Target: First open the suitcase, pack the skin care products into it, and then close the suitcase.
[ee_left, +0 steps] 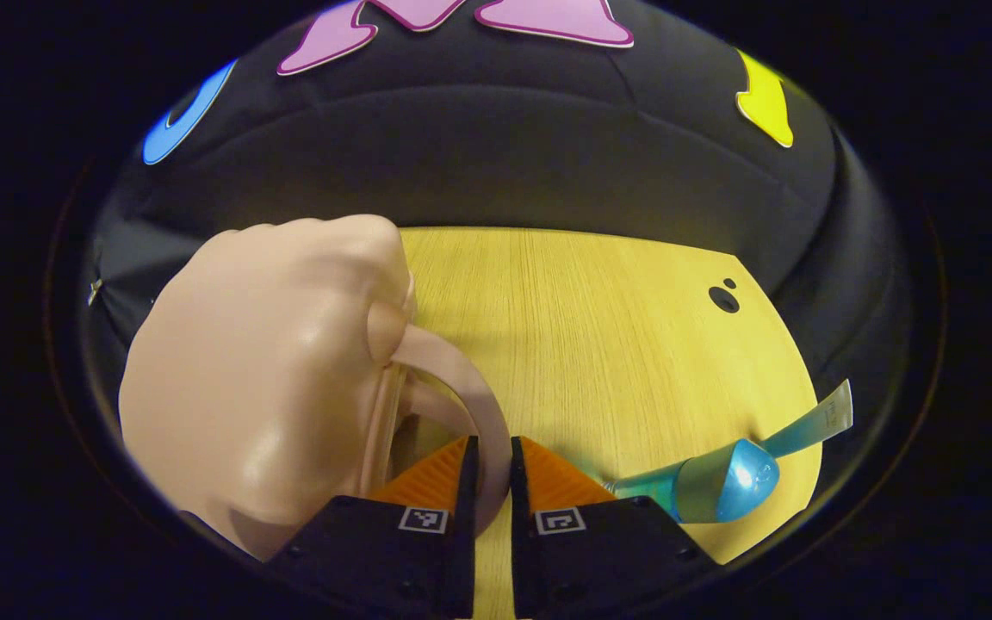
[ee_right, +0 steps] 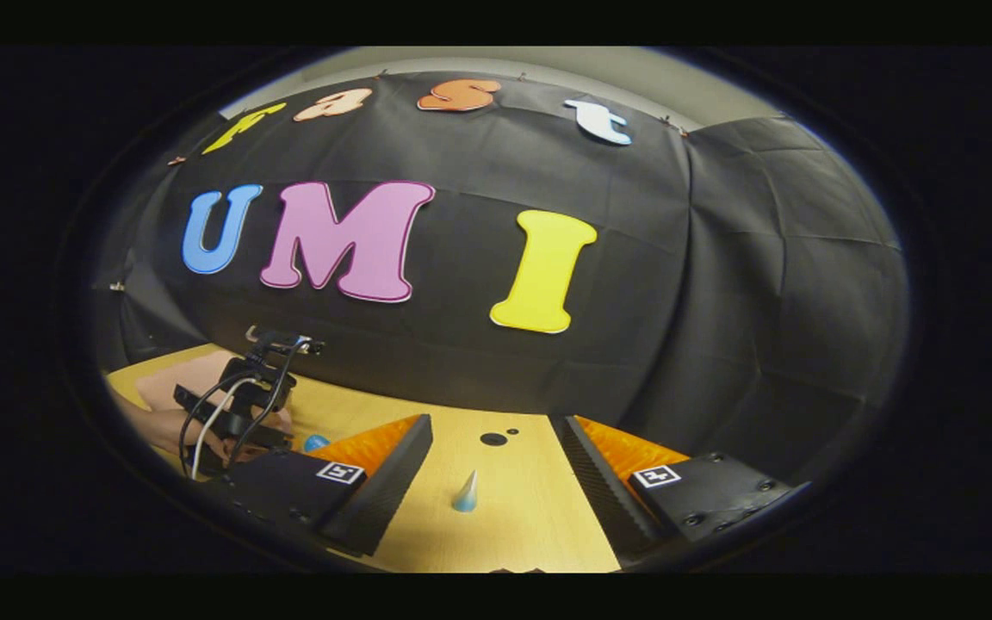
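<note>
Recording booth: black cloth wall (ee_right: pixel 720 301), wooden table (ee_left: pixel 599 344)

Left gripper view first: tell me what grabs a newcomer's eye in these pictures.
A glossy pale pink hard-shell suitcase bulges at left, its curved handle caught between the closed fingers of the left gripper. Right of it a teal plastic skincare tube lies on the light wooden table. In the right gripper view, the right gripper gapes open above the table.

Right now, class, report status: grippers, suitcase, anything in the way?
Left gripper shut on loop handle of pale pink suitcase. Right gripper open above light wooden table. Teal squeeze tube lying unpacked beside left gripper. No obstruction seen.
</note>
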`<control>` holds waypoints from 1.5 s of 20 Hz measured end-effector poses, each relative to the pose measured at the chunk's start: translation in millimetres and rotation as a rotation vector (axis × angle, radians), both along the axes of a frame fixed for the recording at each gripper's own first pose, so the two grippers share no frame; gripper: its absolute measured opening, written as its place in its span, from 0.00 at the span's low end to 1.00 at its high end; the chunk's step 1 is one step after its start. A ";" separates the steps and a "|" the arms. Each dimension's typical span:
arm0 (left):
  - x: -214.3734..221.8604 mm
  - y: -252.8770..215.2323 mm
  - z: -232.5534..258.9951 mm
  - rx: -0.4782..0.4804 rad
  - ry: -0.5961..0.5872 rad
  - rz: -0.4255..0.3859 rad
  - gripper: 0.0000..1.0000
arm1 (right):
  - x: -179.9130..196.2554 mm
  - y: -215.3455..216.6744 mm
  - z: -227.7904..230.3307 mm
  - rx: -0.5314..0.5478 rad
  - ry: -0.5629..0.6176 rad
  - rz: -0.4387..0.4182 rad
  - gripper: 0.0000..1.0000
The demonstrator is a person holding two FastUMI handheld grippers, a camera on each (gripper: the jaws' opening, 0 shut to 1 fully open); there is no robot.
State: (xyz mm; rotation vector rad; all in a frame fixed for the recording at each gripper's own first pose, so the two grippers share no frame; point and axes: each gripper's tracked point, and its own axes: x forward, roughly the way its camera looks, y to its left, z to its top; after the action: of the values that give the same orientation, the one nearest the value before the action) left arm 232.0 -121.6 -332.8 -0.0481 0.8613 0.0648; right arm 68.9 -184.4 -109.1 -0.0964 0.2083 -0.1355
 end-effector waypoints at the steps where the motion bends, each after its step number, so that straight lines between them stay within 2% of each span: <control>1: 1.2 -1.1 2.1 0.002 -0.007 -0.010 0.19 | 0.2 0.5 -1.5 -0.003 0.005 0.001 0.97; 5: 6.3 -5.8 22.0 -0.001 -0.059 -0.064 0.09 | -1.4 15.3 -1.1 0.002 0.007 0.035 0.97; 8: 3.8 -6.4 50.0 -0.095 -0.079 -0.029 0.07 | -1.1 30.2 5.3 0.004 -0.013 0.064 0.97; 15: -0.7 46.8 164.3 -0.245 -0.220 0.012 0.06 | 4.1 69.8 10.4 0.041 -0.021 0.116 0.97; 17: -3.9 73.9 195.9 -0.238 -0.249 0.017 0.09 | 5.3 82.1 18.2 0.060 -0.035 0.127 0.97; 18: -5.9 88.5 211.1 -0.229 -0.264 0.016 0.06 | 4.6 89.3 22.6 0.068 -0.046 0.134 0.96; 20: -10.8 124.2 230.0 -0.200 -0.280 0.021 0.06 | 4.4 103.3 28.4 0.071 -0.059 0.145 0.97; 22: -17.5 156.0 248.0 -0.211 -0.293 0.044 0.06 | 3.3 119.1 32.8 0.071 -0.062 0.163 0.96; 27: -34.1 257.4 274.6 -0.127 -0.297 0.071 0.06 | -7.2 145.3 48.9 0.077 -0.084 0.175 0.96; 30: -40.3 315.7 269.3 -0.085 -0.271 0.091 0.06 | -20.0 155.2 50.3 0.075 -0.071 0.163 0.97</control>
State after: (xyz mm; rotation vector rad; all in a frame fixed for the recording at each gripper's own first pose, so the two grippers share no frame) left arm 191.7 194.1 -63.5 -0.1724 0.5907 0.1045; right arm 48.9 -29.2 -58.8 -0.0341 0.1340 0.0313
